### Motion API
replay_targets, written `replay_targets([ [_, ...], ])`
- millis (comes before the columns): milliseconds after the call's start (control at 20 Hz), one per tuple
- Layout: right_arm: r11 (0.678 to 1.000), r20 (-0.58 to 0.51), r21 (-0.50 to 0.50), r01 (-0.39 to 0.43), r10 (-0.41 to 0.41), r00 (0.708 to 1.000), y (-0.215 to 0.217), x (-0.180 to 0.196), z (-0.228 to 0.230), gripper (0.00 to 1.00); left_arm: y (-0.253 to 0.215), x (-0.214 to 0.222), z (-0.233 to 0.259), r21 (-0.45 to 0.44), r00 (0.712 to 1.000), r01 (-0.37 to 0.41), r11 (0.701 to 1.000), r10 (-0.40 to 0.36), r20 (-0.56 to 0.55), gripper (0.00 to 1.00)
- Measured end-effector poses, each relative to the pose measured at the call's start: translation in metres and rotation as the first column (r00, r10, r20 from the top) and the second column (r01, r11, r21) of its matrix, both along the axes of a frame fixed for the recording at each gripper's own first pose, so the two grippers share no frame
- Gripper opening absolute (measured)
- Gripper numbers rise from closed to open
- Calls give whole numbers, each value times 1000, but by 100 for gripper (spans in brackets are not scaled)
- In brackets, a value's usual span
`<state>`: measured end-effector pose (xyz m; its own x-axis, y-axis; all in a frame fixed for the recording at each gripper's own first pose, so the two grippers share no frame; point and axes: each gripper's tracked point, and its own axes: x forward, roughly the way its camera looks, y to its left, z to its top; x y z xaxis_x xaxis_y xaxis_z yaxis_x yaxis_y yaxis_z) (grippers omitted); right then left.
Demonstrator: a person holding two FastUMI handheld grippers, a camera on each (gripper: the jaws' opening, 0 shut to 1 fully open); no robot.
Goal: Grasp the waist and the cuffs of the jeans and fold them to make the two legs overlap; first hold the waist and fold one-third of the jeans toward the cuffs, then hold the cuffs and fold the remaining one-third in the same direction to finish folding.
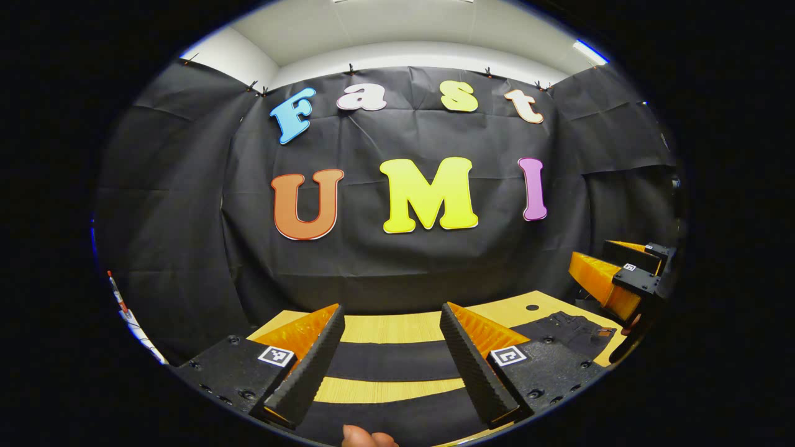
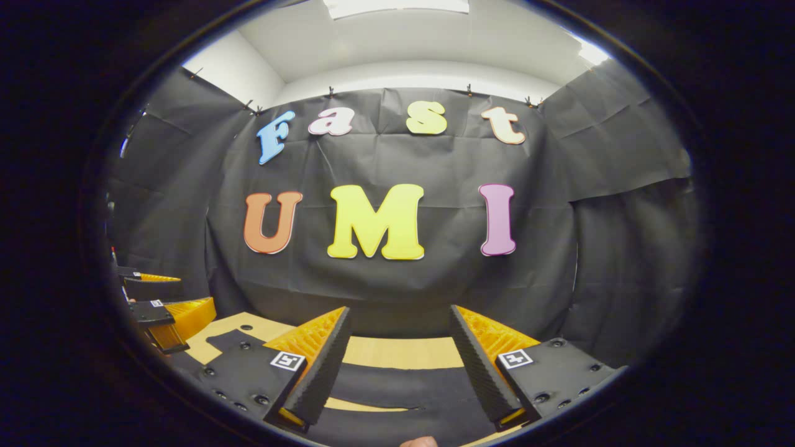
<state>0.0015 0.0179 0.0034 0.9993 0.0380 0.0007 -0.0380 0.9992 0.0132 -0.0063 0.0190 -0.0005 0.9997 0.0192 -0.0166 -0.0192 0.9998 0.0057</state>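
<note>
Clearly both grippers hang above a wooden table with black jeans spread flat across it. In the left gripper view, the left gripper has its fingers spread wide, nothing between them. Between and beyond the fingertips two dark bands of denim run crosswise, with pale strips of tabletop showing between them and past the far one: these look like the two legs lying side by side, long axis running from one finger's side to the other's. Past the right-hand finger the cloth widens into the waist end, where stitching, a pocket and a small tan patch can be made out, so the jeans point waist toward that side. A small round hole sits in the tabletop just beyond the waist. Farther off on that side the right gripper hovers above the waist, fingers apart, with a bit of a hand below it. A fingertip shows at the bottom edge, behind the fingers.

In the right gripper view, the right gripper also has its fingers spread, holding nothing. Dark denim lies under and between the fingers, with a narrow slit of table showing through it near the left-hand finger. Beyond the fingertips is bare wood. Out past the left-hand finger the left gripper hovers with fingers parted, with more denim below it.
</note>
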Motion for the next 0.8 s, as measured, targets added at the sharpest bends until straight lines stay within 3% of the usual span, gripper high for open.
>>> replay_targets([
  [350, 1000, 10, -5, -11, 11, 1000, 5, 4, 2, 92, 5, 3, 1, 20, 1000, 1, 1000, -1, 10, 99],
  [400, 1000, 12, -3, -11, 11, 1000, 5, 4, 3, 96, 5, 4, 2, 20, 1000, 2, 1000, -2, 12, 99],
  [650, 1000, 18, -10, -14, 14, 1000, 8, 4, 4, 92, 12, 7, 6, 36, 1000, -5, 999, 4, 20, 100],
  [700, 1000, 14, -13, -14, 14, 1000, 8, 4, 3, 92, 14, 7, 5, 32, 1000, -5, 999, 4, 17, 94],
  [800, 1000, -5, -17, -17, 17, 1000, 8, 4, -3, 92, 20, 3, -12, -24, 999, -1, 1000, 0, -35, 100],
])
